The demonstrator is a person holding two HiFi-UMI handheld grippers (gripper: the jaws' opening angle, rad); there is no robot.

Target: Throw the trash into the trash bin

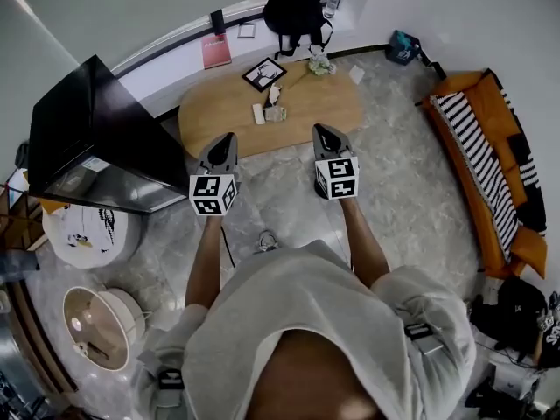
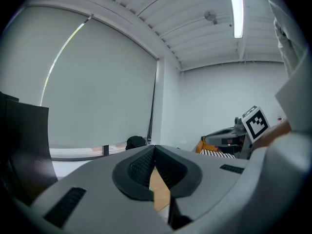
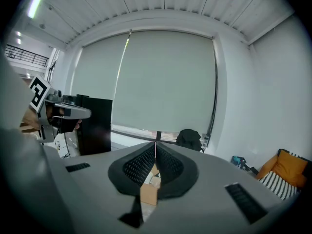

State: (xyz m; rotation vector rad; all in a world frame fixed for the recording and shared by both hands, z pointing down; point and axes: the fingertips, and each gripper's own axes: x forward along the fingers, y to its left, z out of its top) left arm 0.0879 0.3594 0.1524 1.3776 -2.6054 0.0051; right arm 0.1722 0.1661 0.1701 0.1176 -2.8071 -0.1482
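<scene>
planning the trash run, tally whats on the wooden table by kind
crumpled wads: 2
framed picture: 1
small white items, kind unclear: 3
total: 6

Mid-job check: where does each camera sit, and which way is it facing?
Head view: on the person's head, facing steeply down at the wooden table; forearms, torso, left gripper and right gripper show.
Left gripper view: on the left gripper, looking along its shut, empty jaws toward the window blind; the right gripper shows at right.
Right gripper view: on the right gripper, looking along its shut jaws at the same blind; the left gripper shows at left.
Shared: all three show the black backpack.
</scene>
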